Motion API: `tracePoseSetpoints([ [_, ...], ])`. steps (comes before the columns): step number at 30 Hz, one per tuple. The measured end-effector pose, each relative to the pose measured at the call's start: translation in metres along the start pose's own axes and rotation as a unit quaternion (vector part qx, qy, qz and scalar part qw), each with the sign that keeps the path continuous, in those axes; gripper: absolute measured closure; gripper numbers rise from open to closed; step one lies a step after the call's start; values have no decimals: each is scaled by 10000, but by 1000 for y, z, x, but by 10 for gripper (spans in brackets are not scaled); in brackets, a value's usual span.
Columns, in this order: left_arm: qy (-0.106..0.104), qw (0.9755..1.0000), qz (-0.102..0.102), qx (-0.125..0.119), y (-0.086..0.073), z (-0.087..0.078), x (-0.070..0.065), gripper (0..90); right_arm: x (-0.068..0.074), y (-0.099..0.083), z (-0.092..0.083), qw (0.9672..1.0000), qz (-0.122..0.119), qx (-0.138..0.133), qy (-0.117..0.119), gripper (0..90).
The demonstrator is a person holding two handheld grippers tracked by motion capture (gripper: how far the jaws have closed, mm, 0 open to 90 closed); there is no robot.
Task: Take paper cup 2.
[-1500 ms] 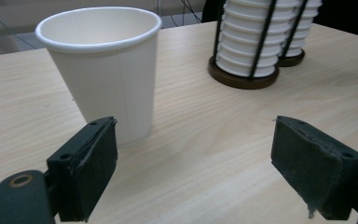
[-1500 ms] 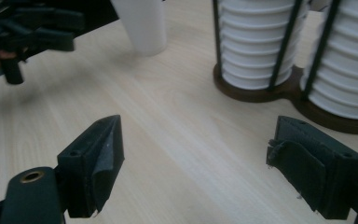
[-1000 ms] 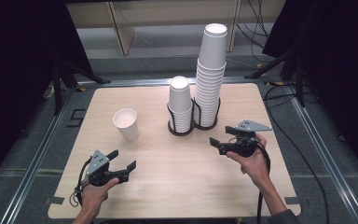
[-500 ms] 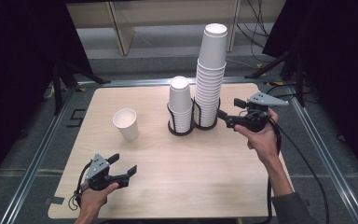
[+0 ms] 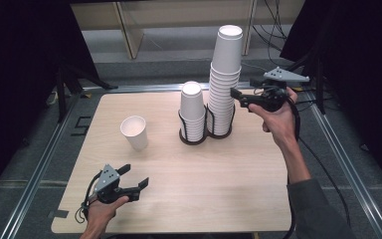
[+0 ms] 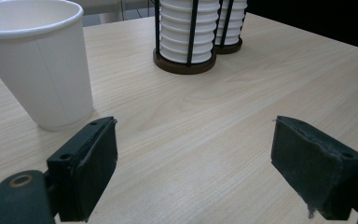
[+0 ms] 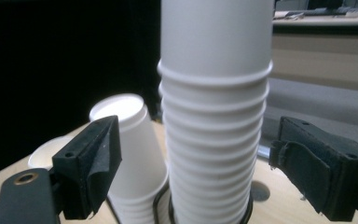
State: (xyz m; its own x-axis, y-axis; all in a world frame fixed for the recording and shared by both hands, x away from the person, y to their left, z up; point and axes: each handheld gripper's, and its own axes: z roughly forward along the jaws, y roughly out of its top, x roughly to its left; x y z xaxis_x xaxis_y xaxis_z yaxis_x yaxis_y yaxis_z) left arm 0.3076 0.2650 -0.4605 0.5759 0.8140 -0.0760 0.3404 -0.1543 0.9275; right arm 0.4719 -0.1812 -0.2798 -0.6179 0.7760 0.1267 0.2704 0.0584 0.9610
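Observation:
A tall stack of white paper cups [image 5: 226, 79] and a shorter stack [image 5: 192, 107] stand upside down in a black wire holder [image 5: 201, 140] at the table's back middle. A single white cup [image 5: 135, 132] stands upright to their left. My right gripper [image 5: 237, 94] is raised beside the tall stack's right side, open. In the right gripper view its jaws flank the tall stack [image 7: 214, 116] without touching it. My left gripper [image 5: 136, 176] rests low near the front left edge, open and holding nothing. In the left gripper view the single cup [image 6: 37, 60] stands just beyond its left jaw.
The wooden table [image 5: 219, 184] has a metal frame around it. Black cables [image 5: 323, 164] trail off the right side. Dark curtains hang on both sides and a wooden shelf unit stands behind the table.
My right gripper has risen and moved back from the table's right middle up to the tall stack. The left gripper has stayed put.

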Motion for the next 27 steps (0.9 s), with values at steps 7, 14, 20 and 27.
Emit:
tracePoseSetpoints([
  [7, -117, 9999, -6, -55, 0, 2, -1, 143, -3, 32, 11, 10000, -55, -78, 17, 154],
  [14, -129, 9999, -5, -44, 0, 1, -2, 143, -4, 49, 25, 9998, -139, -129, -31, 154],
  [20, -189, 9998, 10, -17, 0, 2, -3, 142, -4, 59, 40, 9997, -150, -76, -202, 153],
  [27, -229, 9997, 8, -22, 0, 3, -4, 143, -9, 62, 59, 9998, -94, -71, -161, 150],
])
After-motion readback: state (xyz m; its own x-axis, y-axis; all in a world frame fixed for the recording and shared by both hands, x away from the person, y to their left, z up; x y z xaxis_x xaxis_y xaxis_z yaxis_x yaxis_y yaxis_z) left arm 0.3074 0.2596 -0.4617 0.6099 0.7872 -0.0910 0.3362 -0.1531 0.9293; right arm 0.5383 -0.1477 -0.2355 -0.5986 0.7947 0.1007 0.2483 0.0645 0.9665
